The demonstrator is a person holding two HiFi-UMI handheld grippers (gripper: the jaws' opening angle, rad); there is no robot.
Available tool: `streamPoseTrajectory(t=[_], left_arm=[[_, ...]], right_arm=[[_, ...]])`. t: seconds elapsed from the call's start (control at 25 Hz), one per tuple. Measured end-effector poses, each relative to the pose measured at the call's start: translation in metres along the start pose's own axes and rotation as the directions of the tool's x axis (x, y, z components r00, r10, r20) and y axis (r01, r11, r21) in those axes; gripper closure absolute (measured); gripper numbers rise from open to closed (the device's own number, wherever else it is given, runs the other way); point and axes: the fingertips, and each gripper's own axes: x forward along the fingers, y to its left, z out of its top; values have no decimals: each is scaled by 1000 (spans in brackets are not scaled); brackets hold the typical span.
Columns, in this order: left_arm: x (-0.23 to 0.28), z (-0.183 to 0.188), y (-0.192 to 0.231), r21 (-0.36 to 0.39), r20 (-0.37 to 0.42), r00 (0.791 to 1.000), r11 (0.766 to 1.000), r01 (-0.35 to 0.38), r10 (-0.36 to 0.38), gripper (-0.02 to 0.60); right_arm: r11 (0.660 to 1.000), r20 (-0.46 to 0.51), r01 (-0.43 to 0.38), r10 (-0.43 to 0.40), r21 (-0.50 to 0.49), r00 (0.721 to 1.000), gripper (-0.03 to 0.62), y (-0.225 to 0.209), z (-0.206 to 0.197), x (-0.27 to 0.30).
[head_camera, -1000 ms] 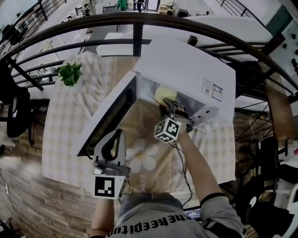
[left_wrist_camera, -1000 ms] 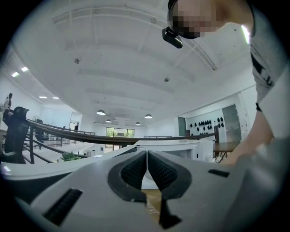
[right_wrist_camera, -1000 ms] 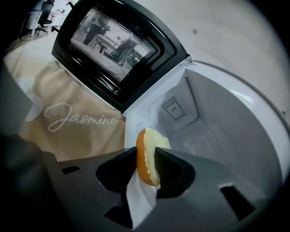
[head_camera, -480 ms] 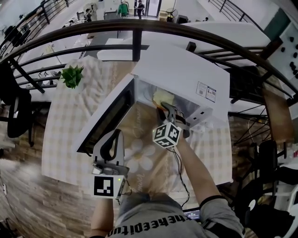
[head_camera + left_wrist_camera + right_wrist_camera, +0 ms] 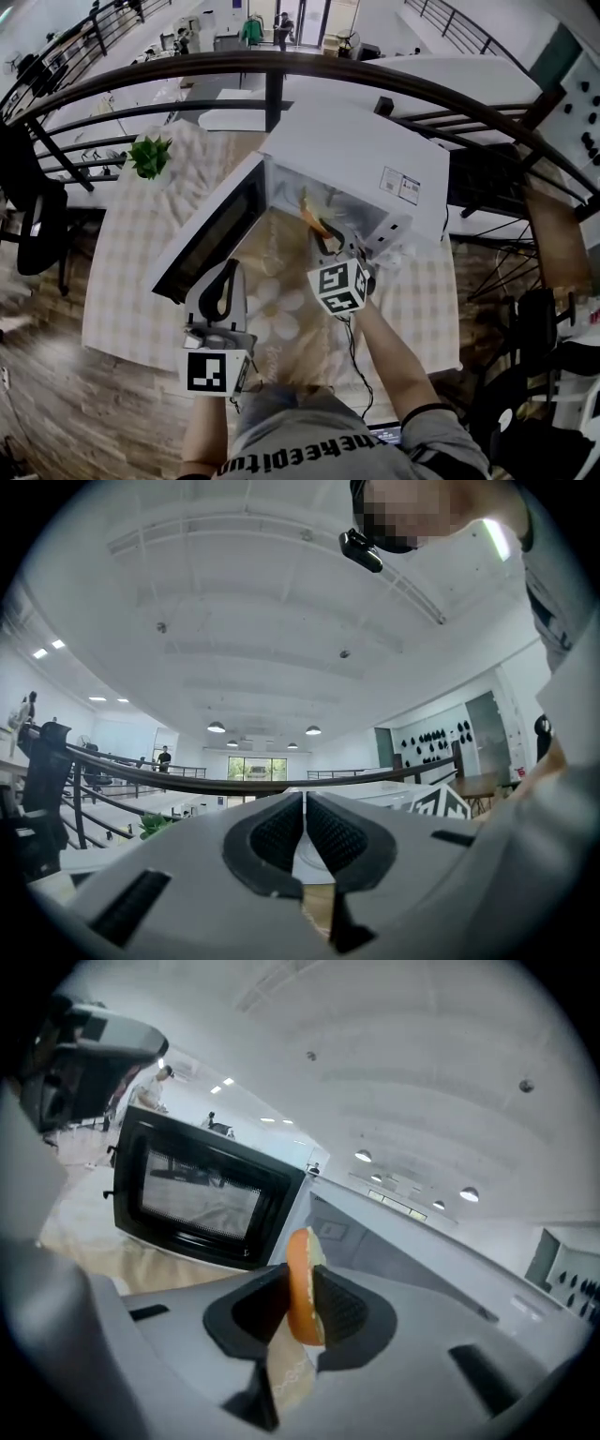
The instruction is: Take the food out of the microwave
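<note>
Right claw [image 5: 299, 1305] closing on orange food slice [image 5: 301, 1274].

You're looking steeply down on the microwave [image 5: 361, 155] from your head; the right gripper view is facing its door [image 5: 192, 1199] from nearby.

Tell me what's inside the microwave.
At the mouth of the microwave, the right gripper is closing its jaws on an orange-edged food slice. Its roof hides most of the cavity.
</note>
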Motion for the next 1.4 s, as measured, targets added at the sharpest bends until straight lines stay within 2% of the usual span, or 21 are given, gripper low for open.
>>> streamPoseTrajectory(t=[0.16,0.6,1.4], left_arm=[[-6,8,-9,1,13,1000,1000,-10,9,569],[-31,27,-29,11,34,999,999,-38,38,569],[-74,58,-65,25,79,994,997,-72,70,569]], right_arm=[[997,39,-17,14,81,999,510,-1,10,-25],[977,139,-47,18,207,990,508,-2,29,-88],[945,281,-86,-6,315,960,508,-12,56,-195]])
